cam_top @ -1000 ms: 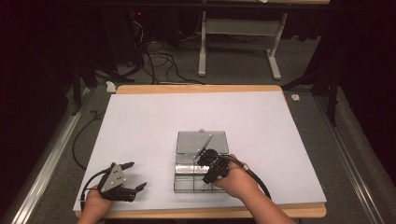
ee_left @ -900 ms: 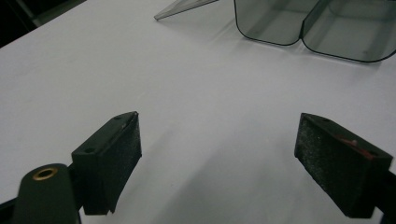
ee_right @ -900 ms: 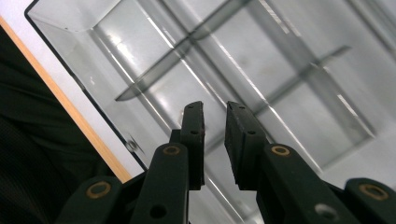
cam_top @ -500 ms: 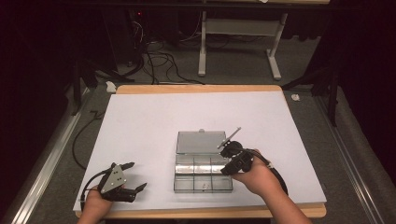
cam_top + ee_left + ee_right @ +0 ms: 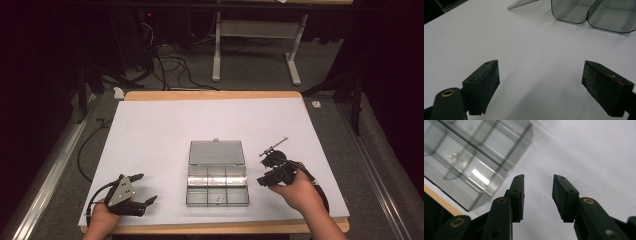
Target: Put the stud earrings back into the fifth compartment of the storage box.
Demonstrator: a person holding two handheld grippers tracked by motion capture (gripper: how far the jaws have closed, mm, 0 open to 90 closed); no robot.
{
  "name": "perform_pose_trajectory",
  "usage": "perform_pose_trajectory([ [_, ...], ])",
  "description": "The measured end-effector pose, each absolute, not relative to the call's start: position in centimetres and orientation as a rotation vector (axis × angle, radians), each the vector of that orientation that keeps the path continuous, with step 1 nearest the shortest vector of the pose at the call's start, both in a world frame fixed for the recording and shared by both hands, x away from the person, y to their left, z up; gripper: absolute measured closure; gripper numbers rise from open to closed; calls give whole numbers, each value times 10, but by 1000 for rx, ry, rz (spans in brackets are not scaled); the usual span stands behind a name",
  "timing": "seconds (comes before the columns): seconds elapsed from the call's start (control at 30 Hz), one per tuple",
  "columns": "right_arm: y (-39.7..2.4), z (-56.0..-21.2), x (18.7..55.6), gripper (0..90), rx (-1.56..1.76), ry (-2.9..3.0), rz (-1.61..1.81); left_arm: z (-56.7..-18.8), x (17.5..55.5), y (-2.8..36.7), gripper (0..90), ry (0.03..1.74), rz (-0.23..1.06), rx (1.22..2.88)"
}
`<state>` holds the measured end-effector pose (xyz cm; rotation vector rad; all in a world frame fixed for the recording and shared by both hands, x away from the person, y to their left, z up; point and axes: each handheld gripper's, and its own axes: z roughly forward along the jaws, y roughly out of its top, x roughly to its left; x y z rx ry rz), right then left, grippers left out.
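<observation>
A clear plastic compartment box lies at the table's middle with its lid flat open behind it. A small shiny piece sits in one compartment. My right gripper hovers just right of the box and apart from it. Its jaws have just been opening, and nothing is between them. My left gripper rests near the front left of the mat, left of the box. It stands wide open over bare white surface, with a corner of the box ahead of it.
A white mat covers the wooden table, whose front edge runs close under the box. Cables trail from both grippers. Beyond the table are a dark floor, cords and a desk frame.
My right gripper moved right, from over the box's compartments to the mat beside it, and its jaws spread apart. The left gripper stayed still.
</observation>
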<state>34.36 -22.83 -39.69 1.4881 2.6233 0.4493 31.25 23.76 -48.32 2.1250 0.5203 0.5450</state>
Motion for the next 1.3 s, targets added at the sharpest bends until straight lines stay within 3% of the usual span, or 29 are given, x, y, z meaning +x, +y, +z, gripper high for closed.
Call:
perform_pose_trajectory([
  [0.4,-255,-410,337,548,1545,2534,487,-483,313,237,153,522,547,2129],
  [0.7,-263,-429,328,483,1518,2356,763,-483,312,238,153,511,546,2123],
  [1.07,-262,-461,305,481,1436,2112,911,-484,312,237,153,516,548,2130],
  [1.3,-257,-465,302,424,1445,2101,981,-484,315,236,152,536,536,2145],
])
